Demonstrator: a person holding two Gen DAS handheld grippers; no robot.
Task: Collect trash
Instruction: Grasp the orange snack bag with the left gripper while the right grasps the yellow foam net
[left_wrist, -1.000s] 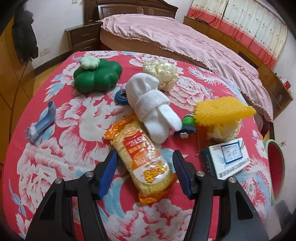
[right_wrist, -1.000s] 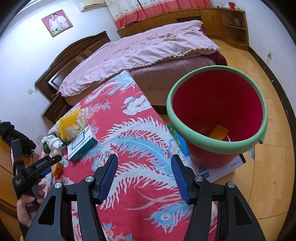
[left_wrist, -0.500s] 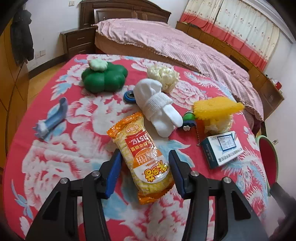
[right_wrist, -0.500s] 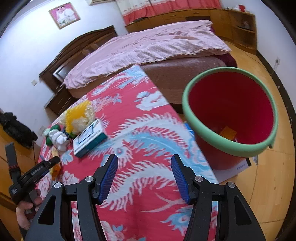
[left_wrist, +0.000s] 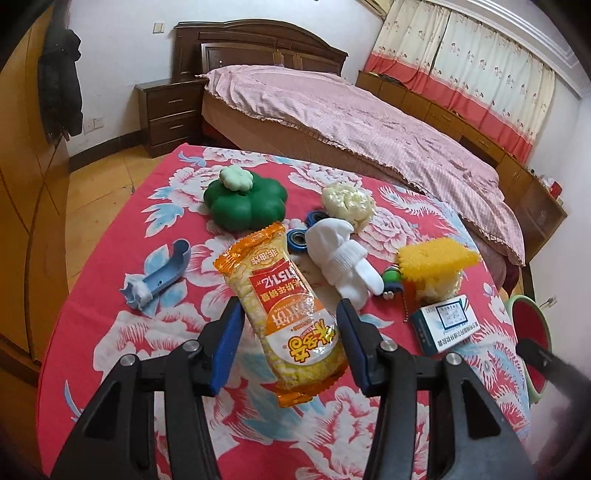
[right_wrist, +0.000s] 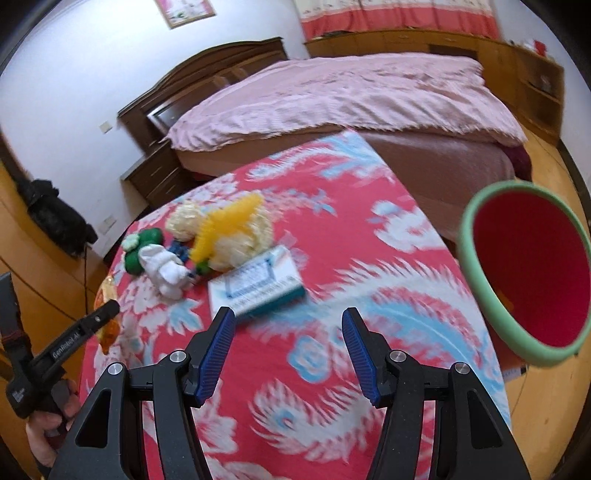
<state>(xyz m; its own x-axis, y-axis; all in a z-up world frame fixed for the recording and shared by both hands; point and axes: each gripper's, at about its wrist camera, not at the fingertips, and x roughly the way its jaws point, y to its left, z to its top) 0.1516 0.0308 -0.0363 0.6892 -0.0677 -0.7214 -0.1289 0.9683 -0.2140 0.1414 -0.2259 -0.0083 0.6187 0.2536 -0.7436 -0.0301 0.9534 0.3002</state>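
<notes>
An orange and yellow snack packet (left_wrist: 269, 266) is held tilted up off the red flowered tablecloth (left_wrist: 110, 325), pinched low down by my left gripper (left_wrist: 288, 310), which is shut on it. The right wrist view shows that gripper (right_wrist: 85, 325) from the side at far left, with the packet (right_wrist: 105, 295) behind it. My right gripper (right_wrist: 288, 317) stands open over bare cloth with nothing between its fingers. A white and teal box (right_wrist: 258, 284) lies just beyond its tips. The red bin with a green rim (right_wrist: 532, 280) stands off the table's right edge.
On the cloth lie a green clover toy (left_wrist: 245, 203), a white sock bundle (left_wrist: 343, 258), a yellow wedge (left_wrist: 436, 258) on crumpled paper, another paper ball (left_wrist: 347, 201), a blue ring (left_wrist: 295, 236) and a blue plastic piece (left_wrist: 159, 277). A bed (left_wrist: 351, 118) stands behind the table.
My left gripper closed on the snack packet and raised it off the cloth. My right gripper swung left, away from the bin and toward the box.
</notes>
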